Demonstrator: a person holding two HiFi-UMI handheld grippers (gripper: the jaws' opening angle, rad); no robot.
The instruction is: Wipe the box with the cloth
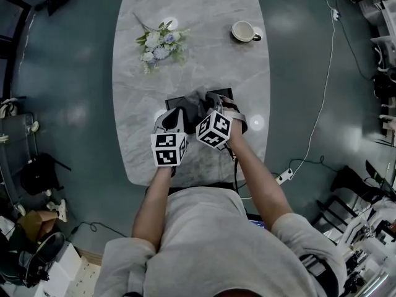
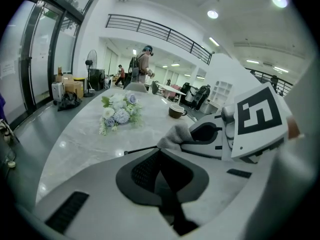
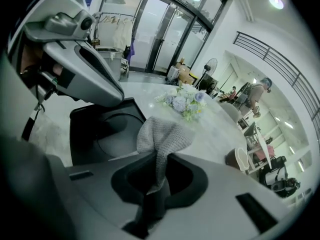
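While the left gripper (image 2: 160, 154) clamps its jaws on the black box (image 3: 95, 134) at its thin left rim, the right gripper (image 3: 156, 166) pinches a gray knit cloth (image 3: 161, 134) just over the box's top. Beyond the box, a flower bunch (image 1: 159, 45) and a cup (image 1: 245, 31) sit on the marble table (image 1: 204, 60).

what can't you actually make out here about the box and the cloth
Cloth, right gripper view: its pinched end is hidden inside the right gripper; whether it touches the box cannot be told.
Box, left gripper view: the left gripper body hides all but a thin dark edge.
Cup, head view: too small to see any contents.
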